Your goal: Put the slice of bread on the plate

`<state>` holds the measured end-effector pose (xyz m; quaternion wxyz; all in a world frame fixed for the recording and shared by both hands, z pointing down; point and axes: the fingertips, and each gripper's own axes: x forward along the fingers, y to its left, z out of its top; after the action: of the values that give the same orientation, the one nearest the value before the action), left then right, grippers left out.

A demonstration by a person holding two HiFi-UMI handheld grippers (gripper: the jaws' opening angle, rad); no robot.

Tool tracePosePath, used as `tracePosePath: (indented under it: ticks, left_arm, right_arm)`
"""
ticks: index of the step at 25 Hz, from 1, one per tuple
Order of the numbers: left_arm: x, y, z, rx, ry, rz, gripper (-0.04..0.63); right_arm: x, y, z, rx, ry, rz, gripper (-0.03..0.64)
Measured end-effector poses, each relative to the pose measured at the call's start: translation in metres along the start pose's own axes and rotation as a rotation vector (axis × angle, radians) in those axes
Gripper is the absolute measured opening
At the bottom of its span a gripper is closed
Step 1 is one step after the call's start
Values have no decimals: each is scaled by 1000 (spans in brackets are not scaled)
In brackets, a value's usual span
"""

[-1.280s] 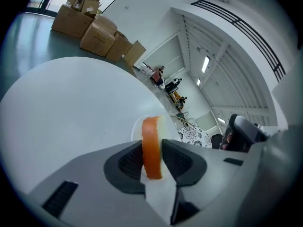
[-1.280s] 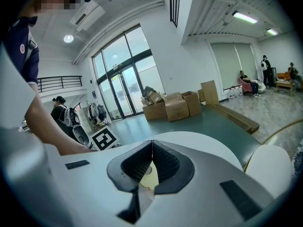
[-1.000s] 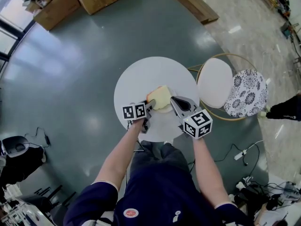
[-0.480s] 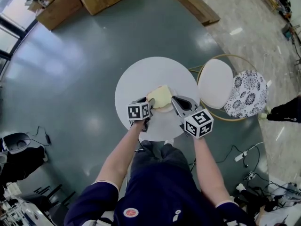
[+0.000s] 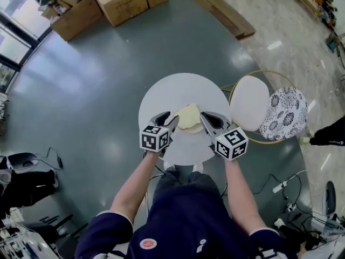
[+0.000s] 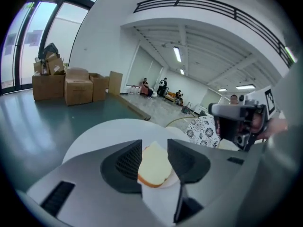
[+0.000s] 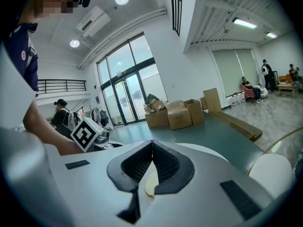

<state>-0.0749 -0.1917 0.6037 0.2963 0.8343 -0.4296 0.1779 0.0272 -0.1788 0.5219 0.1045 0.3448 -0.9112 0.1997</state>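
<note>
Bread [image 5: 189, 116] lies flat on the plate [image 6: 173, 176], yet the left gripper [image 5: 168, 118], jaws just opened wide and empty, or the shut right gripper [image 5: 205, 115] could knock it off in passing.

Left tongs [image 6: 155, 144] just opened and lifted, bread slice [image 6: 154, 167] now flat

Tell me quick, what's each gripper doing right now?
Left gripper: open, jaws have just been opening; the slice of bread shows between them, not gripped.
Right gripper: shut, holding nothing.
</note>
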Motion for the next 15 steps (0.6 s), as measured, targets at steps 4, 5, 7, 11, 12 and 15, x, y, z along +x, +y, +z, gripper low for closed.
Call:
tracePosePath:
  ticks: [4, 5, 7, 11, 12, 15]
  left_arm:
    - [-26, -23, 36, 64, -97, -33, 99]
    - [-32, -28, 45, 82, -120, -38, 84]
    - [-43, -38, 62, 116, -164, -49, 56]
    - [-63, -59, 91, 169, -238, -81, 28]
    - [-68, -64, 98, 178, -257, -91, 25]
    - [-83, -80, 117, 207, -311, -117, 17]
  right_arm:
    - [-7, 5, 14, -22, -24, 1, 8]
    - [-8, 6, 18, -28, -31, 0, 8]
    - [-10, 9, 27, -37, -50, 0, 8]
    - [-15, 19, 46, -62, -88, 11, 8]
    - [-17, 22, 51, -70, -96, 15, 8]
    - [-22, 32, 68, -94, -125, 28, 8]
